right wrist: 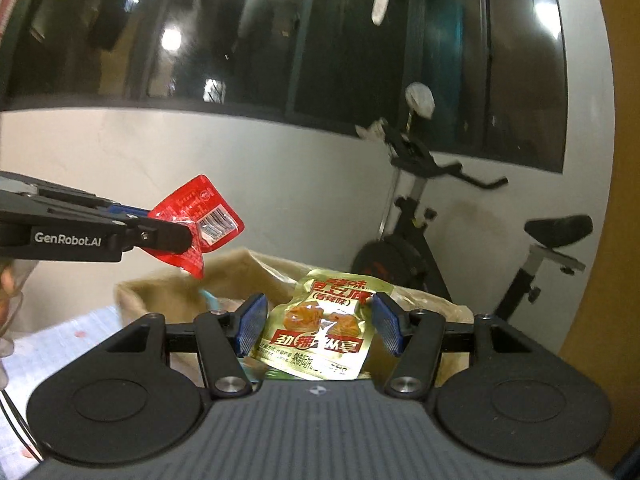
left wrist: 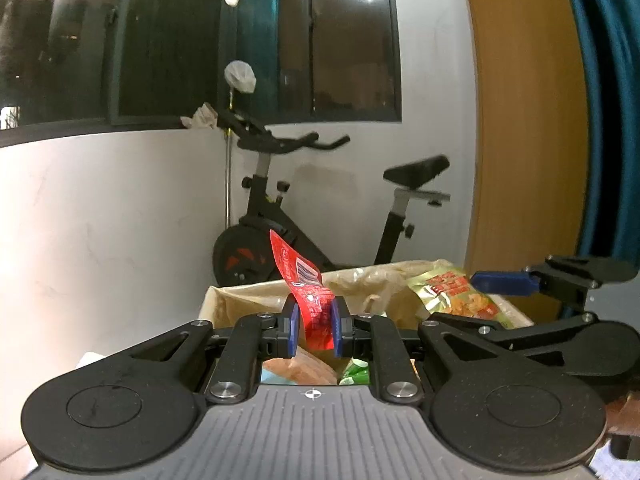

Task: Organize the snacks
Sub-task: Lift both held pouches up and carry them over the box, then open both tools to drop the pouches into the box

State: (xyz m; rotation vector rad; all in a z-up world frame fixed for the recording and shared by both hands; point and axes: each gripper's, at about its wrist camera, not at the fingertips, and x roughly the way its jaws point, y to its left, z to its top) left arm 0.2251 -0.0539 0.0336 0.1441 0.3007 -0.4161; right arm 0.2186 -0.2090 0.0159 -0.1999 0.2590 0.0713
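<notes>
A crumpled red snack packet (left wrist: pixel 308 288) stands up between the blue pads of my left gripper (left wrist: pixel 314 320), which is shut on it. The right wrist view shows the same red packet (right wrist: pixel 200 216) at the tip of that left gripper (right wrist: pixel 188 236), held in the air on the left. My right gripper (right wrist: pixel 318 324) is shut on a gold snack packet (right wrist: pixel 320 332) with red print, its pads pressing on both edges. Both packets hang over a box lined with a beige bag (left wrist: pixel 224 300). Seen from the left wrist, the right gripper (left wrist: pixel 476 300) carries the gold packet (left wrist: pixel 448 288) at the right.
More snacks lie inside the box, an orange one (left wrist: pixel 304 368) and a green one (left wrist: pixel 356 372). A black exercise bike (left wrist: pixel 320 208) stands behind it by the white wall under dark windows. A wooden panel (left wrist: pixel 528 120) and blue curtain (left wrist: pixel 608 120) are right. A patterned cloth (right wrist: pixel 60 344) covers the table.
</notes>
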